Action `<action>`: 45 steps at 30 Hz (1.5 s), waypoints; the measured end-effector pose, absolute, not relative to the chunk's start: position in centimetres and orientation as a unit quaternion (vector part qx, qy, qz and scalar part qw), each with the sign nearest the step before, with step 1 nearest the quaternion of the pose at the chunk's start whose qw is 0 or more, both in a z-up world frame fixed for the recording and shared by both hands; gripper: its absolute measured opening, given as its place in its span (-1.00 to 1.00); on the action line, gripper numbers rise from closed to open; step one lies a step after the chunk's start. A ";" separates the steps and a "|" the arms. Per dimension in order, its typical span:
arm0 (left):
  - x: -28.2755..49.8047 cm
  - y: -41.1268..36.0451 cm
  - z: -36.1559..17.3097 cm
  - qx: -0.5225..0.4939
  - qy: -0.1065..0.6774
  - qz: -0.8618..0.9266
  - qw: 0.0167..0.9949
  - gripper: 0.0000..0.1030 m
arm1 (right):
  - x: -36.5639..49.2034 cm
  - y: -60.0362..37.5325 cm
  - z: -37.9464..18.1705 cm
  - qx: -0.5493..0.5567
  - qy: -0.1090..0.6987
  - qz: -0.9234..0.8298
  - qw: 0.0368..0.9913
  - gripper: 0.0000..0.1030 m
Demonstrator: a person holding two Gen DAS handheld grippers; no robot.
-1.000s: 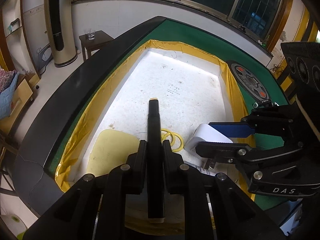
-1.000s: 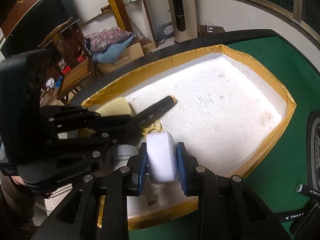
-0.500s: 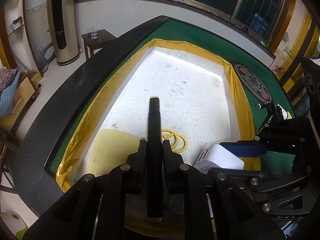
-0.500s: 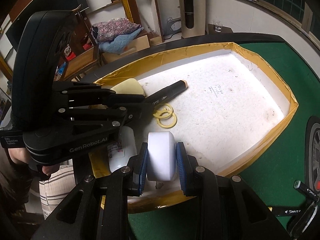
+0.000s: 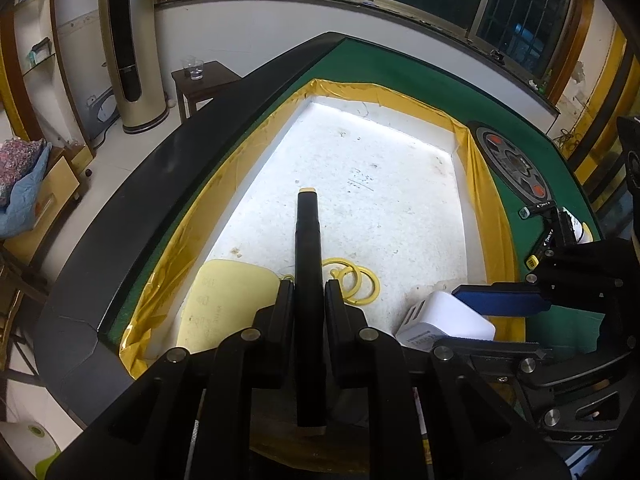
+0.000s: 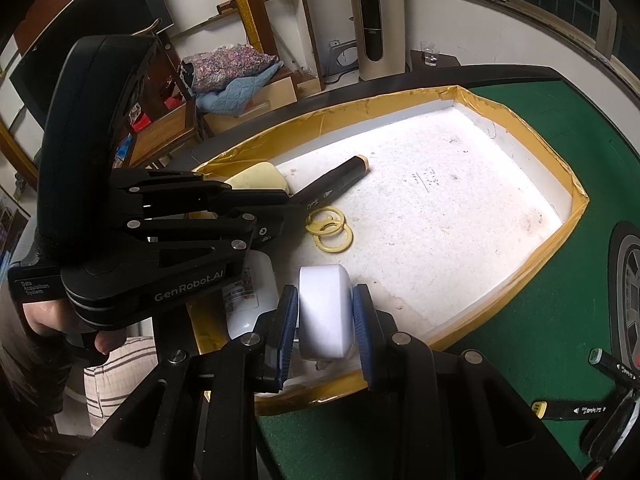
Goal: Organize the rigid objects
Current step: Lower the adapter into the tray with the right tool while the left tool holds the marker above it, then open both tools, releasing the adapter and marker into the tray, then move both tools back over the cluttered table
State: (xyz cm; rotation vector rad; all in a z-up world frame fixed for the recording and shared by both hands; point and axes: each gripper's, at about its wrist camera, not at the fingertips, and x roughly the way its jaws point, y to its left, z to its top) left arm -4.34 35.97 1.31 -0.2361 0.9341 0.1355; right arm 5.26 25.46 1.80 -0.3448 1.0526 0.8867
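My left gripper [image 5: 307, 296] is shut on a black marker [image 5: 307, 240] with a tan cap, held over the near end of the white foam tray [image 5: 380, 184]; it also shows in the right wrist view [image 6: 336, 186]. My right gripper [image 6: 326, 312] is shut on a white power adapter [image 6: 326, 312], low over the tray's near right corner; the adapter also shows in the left wrist view [image 5: 444, 320]. Two linked yellow rings [image 6: 330, 228] lie on the tray floor between the grippers.
A pale yellow pad [image 5: 224, 304] lies in the tray's near left corner. A white bottle [image 6: 252, 300] sits under the left gripper. The tray has yellow-taped walls [image 6: 540, 252]. More markers [image 6: 576, 410] and a round dial [image 5: 512, 164] lie on the green felt to the right.
Both grippers have drawn back toward the tray's near edge with their objects held. The yellow rings have come into full view.
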 end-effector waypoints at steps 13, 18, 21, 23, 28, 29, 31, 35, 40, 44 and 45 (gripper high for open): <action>-4.8 35.6 2.4 -0.107 0.441 0.082 0.887 -0.70 | 3.9 22.9 3.9 -0.129 0.466 0.404 0.776 -0.26; -4.9 35.1 3.2 -0.097 0.434 0.091 0.891 -0.44 | 3.4 21.1 4.8 -0.106 0.460 0.397 0.787 -0.05; -5.1 34.7 3.8 -0.091 0.426 0.097 0.895 -0.10 | 3.2 19.9 5.1 -0.088 0.454 0.392 0.795 0.14; -5.2 34.4 4.1 -0.087 0.421 0.100 0.897 0.03 | 3.1 19.1 5.4 -0.078 0.454 0.389 0.798 0.24; -5.3 33.7 5.0 -0.079 0.416 0.101 0.900 0.03 | 2.9 17.2 5.6 -0.058 0.454 0.379 0.804 0.44; -5.3 33.4 5.2 -0.076 0.415 0.101 0.901 0.03 | 2.9 16.8 5.5 -0.055 0.455 0.375 0.806 0.46; -5.2 32.9 5.5 -0.070 0.413 0.100 0.902 0.03 | 2.9 15.9 5.5 -0.047 0.458 0.368 0.808 0.54; -5.1 31.6 6.2 -0.057 0.410 0.095 0.905 0.03 | 2.8 14.2 5.4 -0.033 0.461 0.356 0.812 0.63; -5.0 29.9 6.9 -0.044 0.405 0.085 0.909 0.14 | 2.8 12.0 5.4 -0.017 0.462 0.338 0.819 0.73; -4.9 28.3 7.4 -0.036 0.402 0.074 0.912 0.15 | 2.7 9.8 5.2 -0.004 0.464 0.320 0.826 0.74; -4.8 28.0 7.5 -0.033 0.402 0.071 0.912 0.15 | 2.7 9.3 5.2 0.001 0.465 0.315 0.827 0.74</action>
